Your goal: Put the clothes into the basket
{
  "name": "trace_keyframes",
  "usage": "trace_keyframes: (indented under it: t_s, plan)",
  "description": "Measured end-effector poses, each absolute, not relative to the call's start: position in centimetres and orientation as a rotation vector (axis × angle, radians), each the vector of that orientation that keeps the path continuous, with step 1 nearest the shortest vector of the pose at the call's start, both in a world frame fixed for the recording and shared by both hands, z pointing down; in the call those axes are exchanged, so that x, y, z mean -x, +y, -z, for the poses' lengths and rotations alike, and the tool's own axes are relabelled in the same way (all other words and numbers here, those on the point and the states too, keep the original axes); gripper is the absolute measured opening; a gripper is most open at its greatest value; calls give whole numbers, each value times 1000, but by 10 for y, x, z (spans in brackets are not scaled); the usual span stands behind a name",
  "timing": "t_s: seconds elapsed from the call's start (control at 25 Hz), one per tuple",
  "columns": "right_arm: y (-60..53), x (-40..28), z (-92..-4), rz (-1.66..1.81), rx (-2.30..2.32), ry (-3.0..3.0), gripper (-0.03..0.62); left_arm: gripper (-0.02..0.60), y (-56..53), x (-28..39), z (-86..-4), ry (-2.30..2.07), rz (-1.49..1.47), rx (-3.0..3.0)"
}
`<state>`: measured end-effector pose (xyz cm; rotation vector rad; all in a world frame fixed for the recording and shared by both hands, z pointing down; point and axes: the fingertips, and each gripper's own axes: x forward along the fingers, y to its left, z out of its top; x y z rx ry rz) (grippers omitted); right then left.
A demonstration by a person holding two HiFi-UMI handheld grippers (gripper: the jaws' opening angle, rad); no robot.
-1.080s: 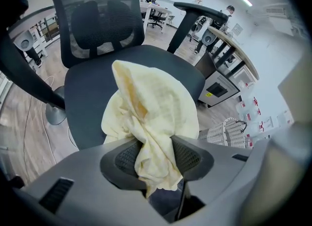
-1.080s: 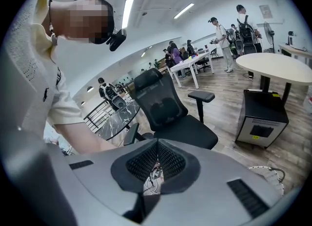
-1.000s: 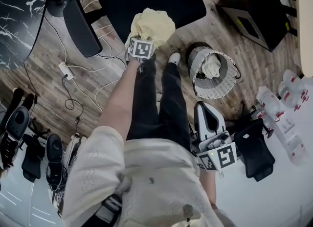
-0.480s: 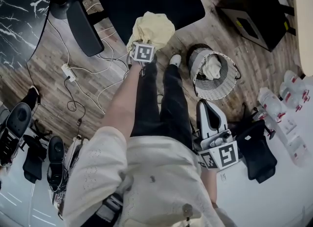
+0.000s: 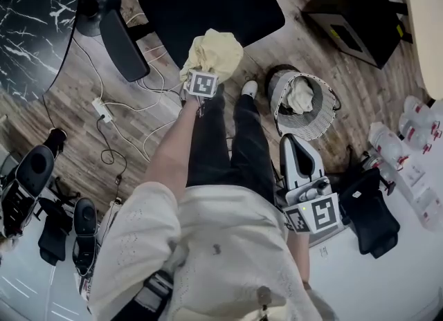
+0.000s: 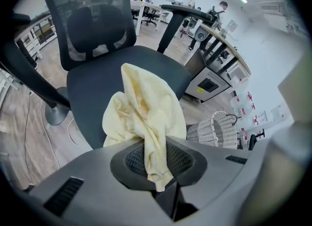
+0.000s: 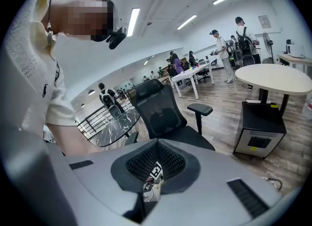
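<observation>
Wood-plank floor (image 5: 325, 115), open office. A black office chair (image 5: 208, 1) stands ahead of the person, with a wicker basket (image 5: 304, 127) on the floor to its right.

Obscured: from the head view the left gripper's (image 6: 156, 160) jaws sit under its own marker cube, so the grip reads only from the left gripper view. That view cuts off the basket's lower half behind the gripper body. The person's torso and dark trousers (image 5: 228, 147) cover the floor in between. I cannot tell whether the garment's lower folds touch the chair seat.

Left gripper: points steeply down. Its jaws have just been closing and are clamped on a pale yellow garment (image 6: 144, 108). A twisted strand runs between the pads, and the bulk is bunched beyond the tips, over the front of the seat.

Right gripper (image 5: 296, 166): held low at the person's right side, jaws drawn together, nothing gripped.

The basket is apart from the garment and holds one pale cloth (image 5: 299, 95). White cables (image 5: 131, 115) lie at left.
</observation>
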<state>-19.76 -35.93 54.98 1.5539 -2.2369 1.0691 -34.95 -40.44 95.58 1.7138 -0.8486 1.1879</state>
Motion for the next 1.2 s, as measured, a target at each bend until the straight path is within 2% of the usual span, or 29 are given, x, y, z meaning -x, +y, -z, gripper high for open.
trace_keyframes:
  t_s: [1.2]
  plan:
    - [-355, 188, -448, -821, -1641, -2385, 9, 70, -396, 352, -788, -840, -1087, -1867]
